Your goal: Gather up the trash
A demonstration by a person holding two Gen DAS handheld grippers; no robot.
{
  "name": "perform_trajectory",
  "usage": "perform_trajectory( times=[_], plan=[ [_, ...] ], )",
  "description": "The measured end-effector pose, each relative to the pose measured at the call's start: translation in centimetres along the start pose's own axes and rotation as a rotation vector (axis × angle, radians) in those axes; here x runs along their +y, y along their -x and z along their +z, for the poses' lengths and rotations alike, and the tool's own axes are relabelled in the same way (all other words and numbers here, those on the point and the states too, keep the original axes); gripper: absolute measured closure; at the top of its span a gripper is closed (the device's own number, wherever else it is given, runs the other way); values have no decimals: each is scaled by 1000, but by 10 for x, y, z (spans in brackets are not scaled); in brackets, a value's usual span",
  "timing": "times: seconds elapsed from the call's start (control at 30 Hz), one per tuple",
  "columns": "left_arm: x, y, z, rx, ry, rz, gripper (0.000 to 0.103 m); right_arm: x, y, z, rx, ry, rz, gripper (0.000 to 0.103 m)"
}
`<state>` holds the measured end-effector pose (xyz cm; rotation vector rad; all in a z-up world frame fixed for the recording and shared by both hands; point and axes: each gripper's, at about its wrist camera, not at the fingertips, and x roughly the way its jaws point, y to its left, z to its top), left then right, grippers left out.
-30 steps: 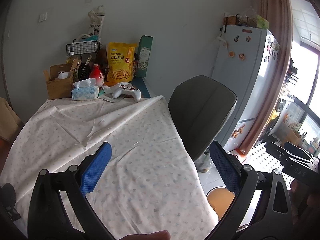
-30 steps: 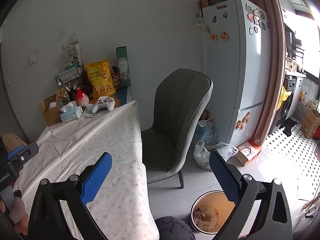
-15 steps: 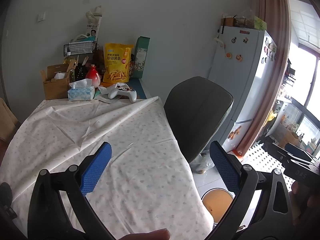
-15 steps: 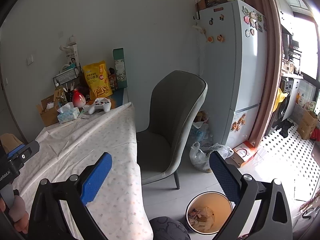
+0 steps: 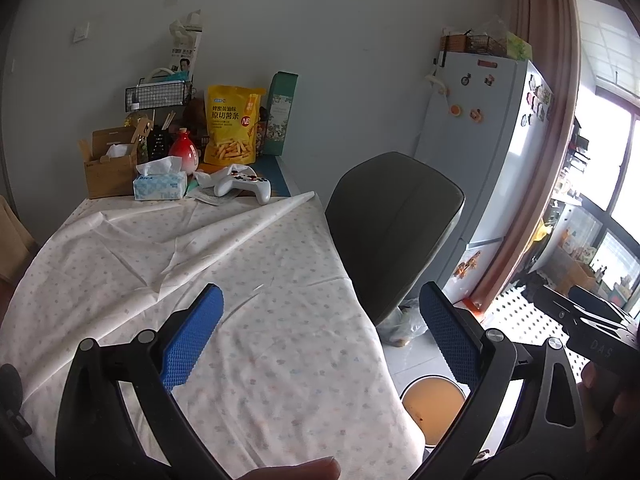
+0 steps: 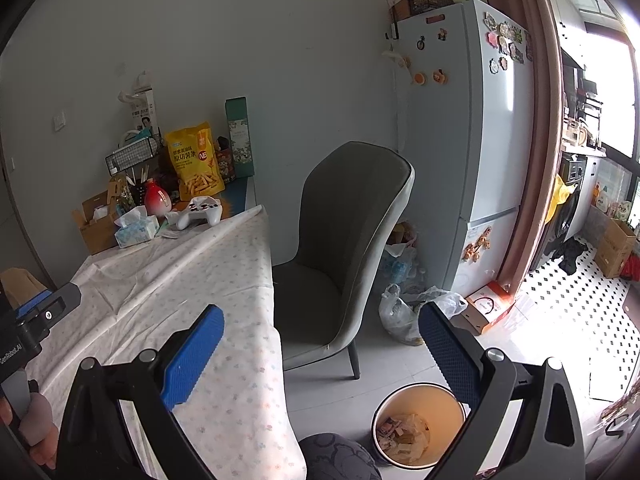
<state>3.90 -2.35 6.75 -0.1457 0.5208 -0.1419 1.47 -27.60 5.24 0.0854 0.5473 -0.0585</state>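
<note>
My left gripper (image 5: 320,320) is open and empty above the near end of the table with the white dotted cloth (image 5: 168,264). My right gripper (image 6: 320,340) is open and empty, held over the table's right edge and the floor. A round trash bin (image 6: 416,420) stands on the floor by the table's near right corner, with paper scraps inside; it also shows in the left wrist view (image 5: 432,404). Crumpled white paper (image 5: 204,180) lies at the table's far end, beside a white game controller (image 5: 244,186).
At the far end stand a tissue box (image 5: 160,186), a cardboard box (image 5: 110,164), a red vase (image 5: 184,154), a yellow snack bag (image 5: 232,128) and a wire basket (image 5: 158,96). A grey chair (image 6: 344,240) is right of the table. A fridge (image 6: 472,152) and plastic bags (image 6: 400,312) are beyond.
Both grippers have shifted slightly, so the views have drifted a little. Both stay open and empty. Nothing on the table has moved.
</note>
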Motion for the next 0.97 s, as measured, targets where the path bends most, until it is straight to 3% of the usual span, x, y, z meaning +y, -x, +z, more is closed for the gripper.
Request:
perform_trajectory(
  times=[0.97],
  plan=[
    [1,-13,-5,38,9,0,6,-17,-14,-8,37,-28,-8,7]
  ],
)
